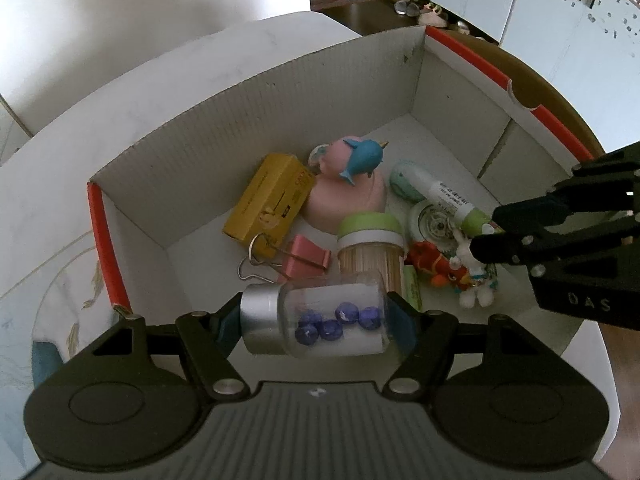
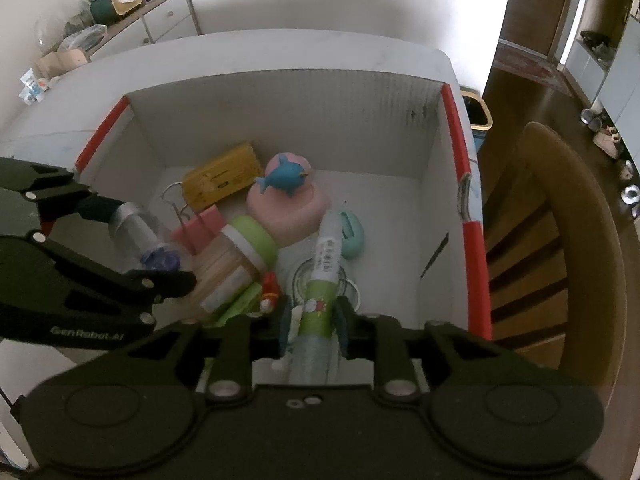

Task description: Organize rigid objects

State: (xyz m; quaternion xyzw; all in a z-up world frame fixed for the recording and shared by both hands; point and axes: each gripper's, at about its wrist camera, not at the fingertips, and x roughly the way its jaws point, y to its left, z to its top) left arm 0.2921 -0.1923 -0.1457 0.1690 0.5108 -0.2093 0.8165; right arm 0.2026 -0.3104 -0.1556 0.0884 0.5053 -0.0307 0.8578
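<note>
Both wrist cameras look steeply down, from close above, into the same red-edged cardboard box (image 1: 416, 80). The left view faces in from the box's near-left corner, the right view from its near-right side. Both share the yellow carton (image 2: 222, 178) and the toothpick jar (image 1: 370, 248).

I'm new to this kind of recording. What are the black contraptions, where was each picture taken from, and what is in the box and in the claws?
There is no robot here. A person holds two black handheld grippers, one per hand, each with a fisheye camera looking forward along its jaws. One picture comes from the left gripper, the other from the right gripper; each also shows the other tool at its edge.

Both look down into a white cardboard box with red edges. Inside lie a yellow carton, a pink base with a blue whale figure, a pink binder clip, a toothpick jar with a green lid, a mint-green case and small toy figures.

The left jaws are shut on a clear jar of blue beads, held sideways. The right jaws are shut on a green-and-white tube.
</note>
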